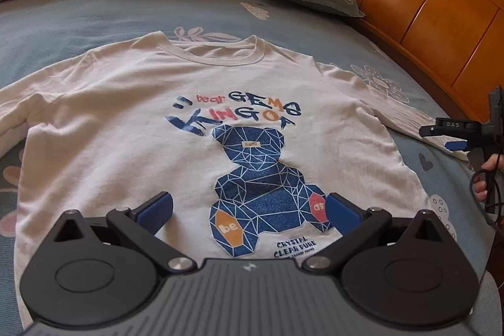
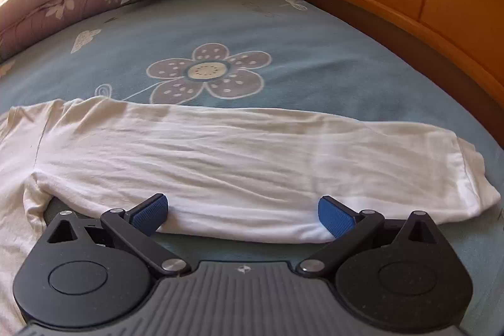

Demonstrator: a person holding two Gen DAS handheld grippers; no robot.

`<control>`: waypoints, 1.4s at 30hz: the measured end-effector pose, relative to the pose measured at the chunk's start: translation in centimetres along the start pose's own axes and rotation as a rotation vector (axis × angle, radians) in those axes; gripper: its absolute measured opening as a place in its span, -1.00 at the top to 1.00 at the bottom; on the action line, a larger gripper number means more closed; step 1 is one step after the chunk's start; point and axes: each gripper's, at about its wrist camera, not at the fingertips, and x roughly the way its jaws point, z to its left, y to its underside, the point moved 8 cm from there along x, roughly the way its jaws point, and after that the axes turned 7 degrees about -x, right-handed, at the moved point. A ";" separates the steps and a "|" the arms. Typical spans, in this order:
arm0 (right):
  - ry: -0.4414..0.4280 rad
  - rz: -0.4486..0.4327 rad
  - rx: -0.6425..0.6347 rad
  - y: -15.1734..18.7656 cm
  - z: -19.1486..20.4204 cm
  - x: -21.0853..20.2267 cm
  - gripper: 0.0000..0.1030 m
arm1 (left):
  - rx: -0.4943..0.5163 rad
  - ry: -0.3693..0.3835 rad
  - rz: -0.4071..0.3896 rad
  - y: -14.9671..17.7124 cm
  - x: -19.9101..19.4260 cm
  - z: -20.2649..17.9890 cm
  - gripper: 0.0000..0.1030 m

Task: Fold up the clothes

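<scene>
Clearly soft, light shirt [image 1: 195,128] laid flat; sleeve [image 2: 239,156] best pinched at cuff edge. Left gripper [image 1: 249,210] and right gripper [image 2: 242,211] both spread wide, nothing held.

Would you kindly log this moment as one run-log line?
stage: pre-fold | shirt: flat on bed, print up | left gripper: open | right gripper: open at sleeve

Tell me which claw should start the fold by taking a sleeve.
Probably the right claw: it is open right at the edge of the spread long sleeve. The left claw, also open, hovers over the T-shirt body's bear print, away from either sleeve.
</scene>
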 end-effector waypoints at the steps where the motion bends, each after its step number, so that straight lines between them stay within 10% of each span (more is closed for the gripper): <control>1: 0.001 0.003 0.010 0.0 -0.2 -0.3 -1.00 | 0.001 -0.003 -0.001 0.0 0.1 0.0 -0.99; 11: -0.220 -0.065 -0.095 -1.0 8.1 -5.8 -1.00 | -0.010 0.009 -0.004 -0.1 -0.2 -0.1 -0.99; 20: -0.565 -0.073 -0.569 4.9 23.3 -10.6 -1.00 | -0.062 -0.012 -0.037 -1.1 -1.2 1.2 -0.99; 42: -0.447 0.030 -0.526 12.3 18.3 -11.8 -1.00 | -0.062 -0.018 -0.020 -0.4 -0.9 1.2 -0.99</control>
